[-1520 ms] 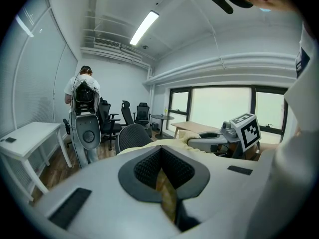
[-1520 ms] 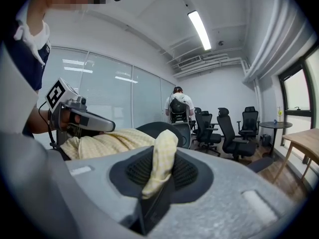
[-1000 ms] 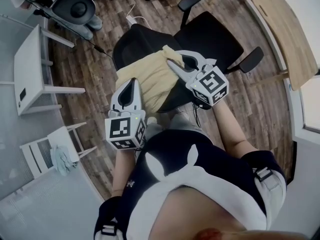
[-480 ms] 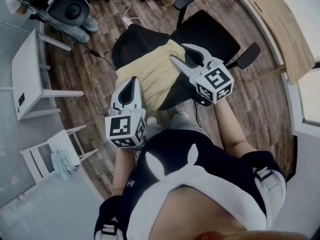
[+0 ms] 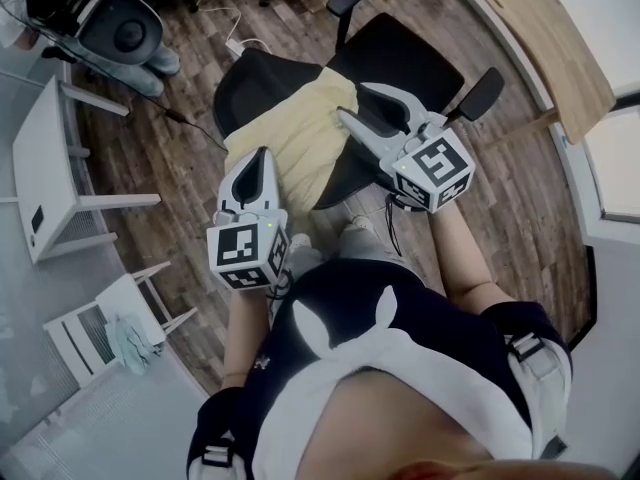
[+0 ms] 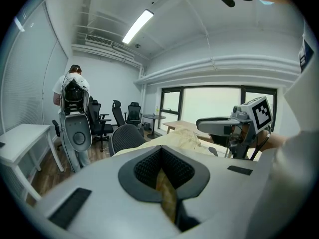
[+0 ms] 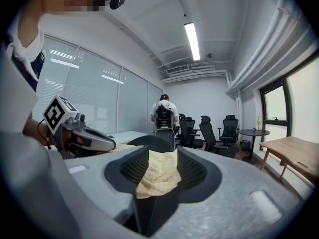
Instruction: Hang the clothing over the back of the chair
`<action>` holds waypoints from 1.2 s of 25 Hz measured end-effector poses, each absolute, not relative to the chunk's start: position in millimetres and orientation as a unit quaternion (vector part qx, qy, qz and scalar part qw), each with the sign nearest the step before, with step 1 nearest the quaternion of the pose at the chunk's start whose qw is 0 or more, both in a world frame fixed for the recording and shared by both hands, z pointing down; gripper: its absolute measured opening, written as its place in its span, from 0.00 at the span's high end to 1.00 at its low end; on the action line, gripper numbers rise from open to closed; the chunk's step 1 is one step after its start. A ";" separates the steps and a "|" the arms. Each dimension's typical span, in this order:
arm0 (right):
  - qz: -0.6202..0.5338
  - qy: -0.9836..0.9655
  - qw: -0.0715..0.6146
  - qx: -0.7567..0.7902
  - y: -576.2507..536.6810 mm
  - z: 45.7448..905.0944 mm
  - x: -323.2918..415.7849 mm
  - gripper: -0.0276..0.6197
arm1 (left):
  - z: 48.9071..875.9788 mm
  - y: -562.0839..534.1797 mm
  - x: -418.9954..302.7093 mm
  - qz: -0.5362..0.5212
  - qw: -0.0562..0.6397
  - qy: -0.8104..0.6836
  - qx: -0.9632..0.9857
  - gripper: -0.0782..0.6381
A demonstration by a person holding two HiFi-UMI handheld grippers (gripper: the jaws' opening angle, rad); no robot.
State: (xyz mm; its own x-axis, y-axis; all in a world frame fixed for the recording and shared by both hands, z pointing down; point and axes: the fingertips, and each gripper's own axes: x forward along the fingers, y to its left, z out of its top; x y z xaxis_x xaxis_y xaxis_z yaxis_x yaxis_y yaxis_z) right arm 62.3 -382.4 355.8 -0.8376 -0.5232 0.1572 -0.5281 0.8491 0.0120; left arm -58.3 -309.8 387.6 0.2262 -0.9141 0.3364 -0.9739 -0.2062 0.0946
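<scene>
Yellow clothing (image 5: 290, 143) was seen draped over the back of a black chair (image 5: 400, 53). The left gripper (image 5: 262, 156) was held with jaws together at the clothing's near left edge. The right gripper (image 5: 353, 103) was held at its right edge, jaws apart, having just been opening. A white table (image 5: 40, 168) was seen at the far left.

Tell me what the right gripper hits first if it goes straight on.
The cloth: it lies between the jaws of the right gripper, which have just been opening. Right behind it comes the chair back, though depth there is hard to judge.
</scene>
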 end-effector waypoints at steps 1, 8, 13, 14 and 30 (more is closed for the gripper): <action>0.010 -0.958 0.082 0.275 -378.1 354.5 62.0 0.72 | 387.5 -308.9 -58.2 0.103 0.144 -0.612 0.771 0.88; -0.033 -0.952 0.112 0.283 -342.5 343.4 58.3 0.94 | 386.2 -301.6 -54.6 0.095 0.141 -0.596 0.785 0.88; -0.035 -0.953 0.134 0.269 -321.3 341.7 49.3 0.96 | 382.8 -298.5 -54.7 0.083 0.144 -0.586 0.793 0.88; -0.034 -0.954 0.134 0.266 -317.2 340.8 47.8 0.96 | 382.1 -297.5 -54.0 0.084 0.144 -0.584 0.795 0.88; -0.050 -0.956 0.171 0.232 -281.6 366.3 30.8 0.96 | 384.4 -282.8 -37.7 0.095 0.138 -0.552 0.817 0.88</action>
